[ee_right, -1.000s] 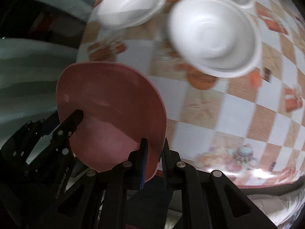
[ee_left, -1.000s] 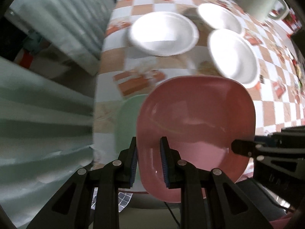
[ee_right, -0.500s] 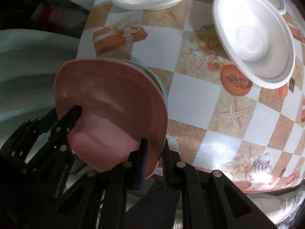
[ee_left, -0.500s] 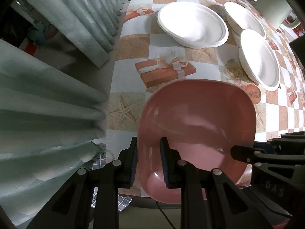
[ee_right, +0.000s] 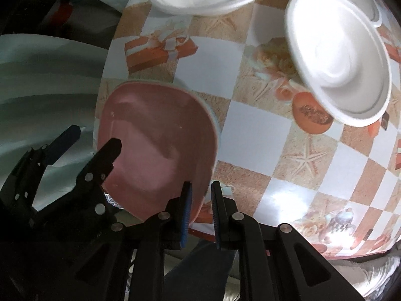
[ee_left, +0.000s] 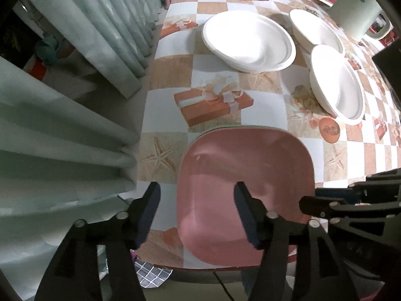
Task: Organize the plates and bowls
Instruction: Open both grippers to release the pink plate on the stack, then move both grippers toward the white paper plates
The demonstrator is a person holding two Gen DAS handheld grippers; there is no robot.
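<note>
Pink plate (ee_left: 245, 188) lies at the near table edge, apparently stacked on a pale plate whose rim just shows beneath. Left gripper (ee_left: 198, 213), pointing down, is opening; its jaws straddle the plate's left rim, clear of it. Right gripper (ee_right: 200, 210) is clenched on the right rim. Judged progress: this plate is placed, release half done. Three white bowls (ee_left: 248, 40) stand well beyond the jaws, unstacked. A canister (ee_left: 356, 15) lies farther; nothing blocks the path.

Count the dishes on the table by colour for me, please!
White bowls: 3
Pink plates: 1
Total: 4, plus a pale rim peeking out beneath the pink plate, too hidden to count.
</note>
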